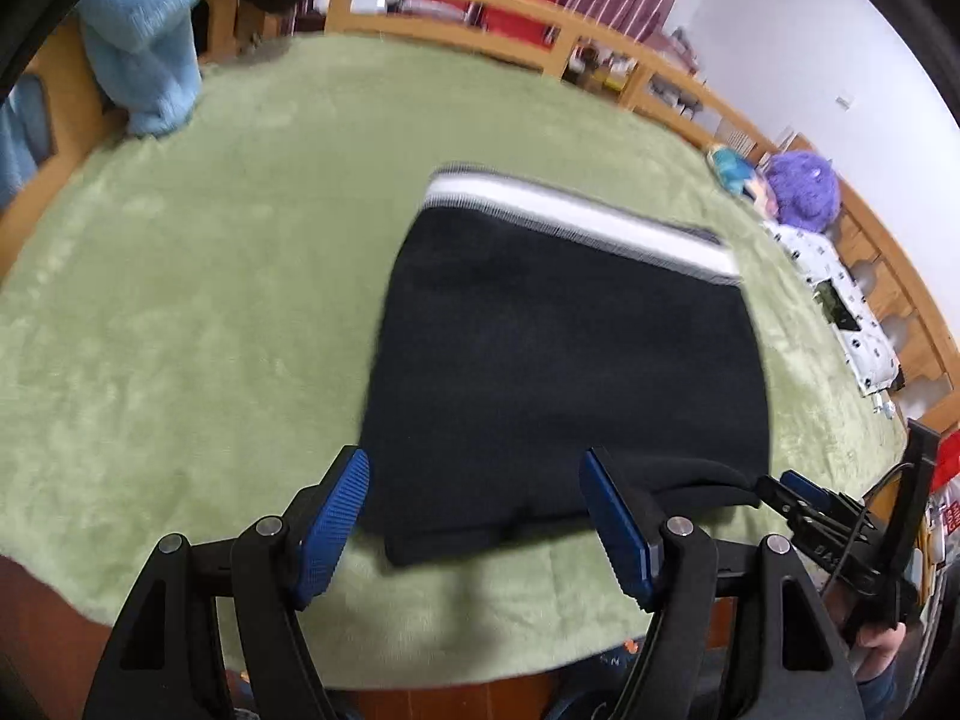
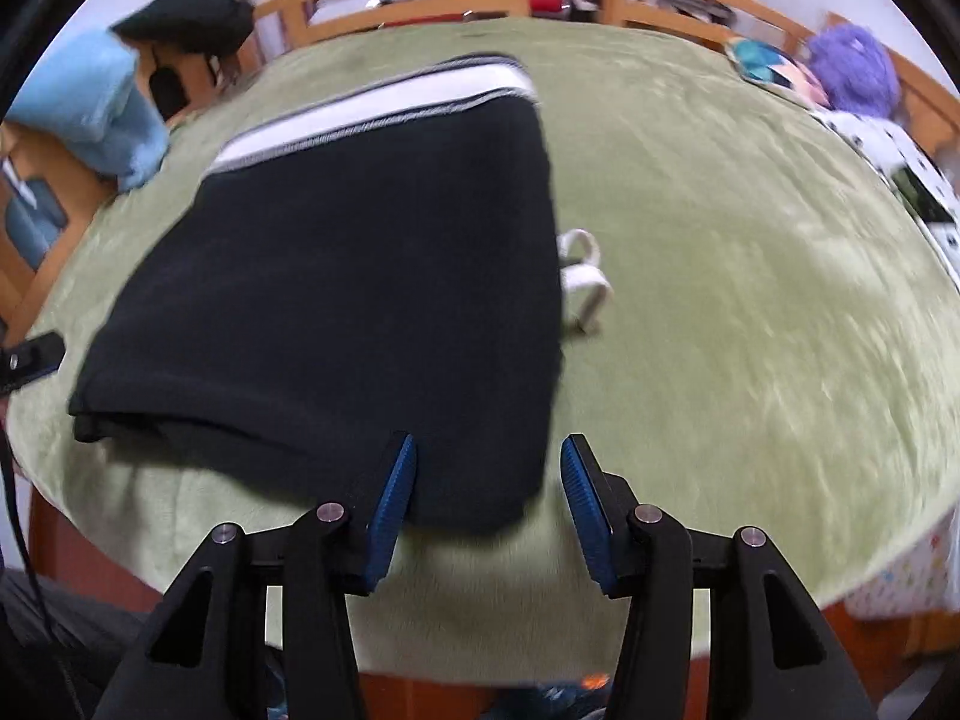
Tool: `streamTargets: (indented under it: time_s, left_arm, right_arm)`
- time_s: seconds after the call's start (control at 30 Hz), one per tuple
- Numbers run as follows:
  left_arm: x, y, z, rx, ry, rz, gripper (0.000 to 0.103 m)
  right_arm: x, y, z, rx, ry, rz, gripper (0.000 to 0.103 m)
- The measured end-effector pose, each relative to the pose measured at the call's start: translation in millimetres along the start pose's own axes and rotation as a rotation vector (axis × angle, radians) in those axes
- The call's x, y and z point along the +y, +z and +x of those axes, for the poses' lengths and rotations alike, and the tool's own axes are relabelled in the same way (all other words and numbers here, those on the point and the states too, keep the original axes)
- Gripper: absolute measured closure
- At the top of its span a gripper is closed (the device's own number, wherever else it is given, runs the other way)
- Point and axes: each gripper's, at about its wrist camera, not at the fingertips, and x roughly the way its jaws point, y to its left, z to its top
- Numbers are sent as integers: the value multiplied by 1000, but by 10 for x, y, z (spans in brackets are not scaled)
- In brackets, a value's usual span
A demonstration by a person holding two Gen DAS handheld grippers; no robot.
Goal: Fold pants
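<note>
Green blanket (image 1: pixel 180 312) carries the pants (image 1: pixel 558 360), folded into a compact black block just ahead of both jaws. Left gripper (image 1: pixel 474 516) and right gripper (image 2: pixel 487 504) gape, holding nothing; folding looks essentially finished.

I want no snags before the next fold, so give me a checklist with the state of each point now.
1. Left claw open, holding nothing: ok.
2. Right claw open, holding nothing: ok.
3. Pants lying folded on the green blanket: ok.
4. White waistband on the far edge, away from both claws: ok.
5. White cord tucked in: not ok, it sticks out beside the pants.
6. Layers at the near edge lined up: cannot tell, the pictures are blurred.
</note>
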Motion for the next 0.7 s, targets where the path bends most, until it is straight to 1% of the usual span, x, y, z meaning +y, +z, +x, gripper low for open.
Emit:
streamTargets:
  time_s: [0.07,0.1,0.13,0.2,0.27,0.3,0.37,0.47,0.53,0.57,0.6,0.67,0.7]
  left_arm:
    - [-58,29,-211,-31,-12,2,32]
    - [-101,45,-319,-48,-23,6,32]
    - [-146,66,-416,-64,-28,11,32]
    - [-260,84,-597,-97,-34,17,31]
    - [-418,95,-811,-141,-44,35,28]
    - [-498,78,-910,-165,-42,48,27]
    - [-635,57,-1044,-203,-36,72,19]
    - [-834,12,-1184,-253,-21,115,15]
    - [-928,-19,-1196,-259,-16,128,12]
    - [-970,-37,-1192,-258,-12,136,11]
    - [-1003,-46,-1175,-256,-6,143,11]
    - [-1058,-52,-1140,-246,15,150,11]
    - [-1083,-65,-1138,-246,18,149,11]
  right_arm:
    - [2,-2,-358,-74,10,3,53]
    - [15,7,-578,-128,6,-1,51]
    - [23,14,-701,-158,6,2,51]
    - [6,23,-1041,-230,27,17,40]
    - [-8,27,-1327,-287,40,32,33]
    - [-9,23,-1442,-313,33,32,32]
    - [-27,25,-1637,-357,18,26,25]
    - [-79,31,-1743,-371,24,32,24]
    - [-154,30,-1705,-352,11,56,20]
    - [-179,28,-1692,-348,4,60,14]
    - [-191,23,-1680,-352,-4,60,12]
    - [-204,9,-1676,-368,-9,54,3]
    - [-204,8,-1682,-372,-12,49,2]
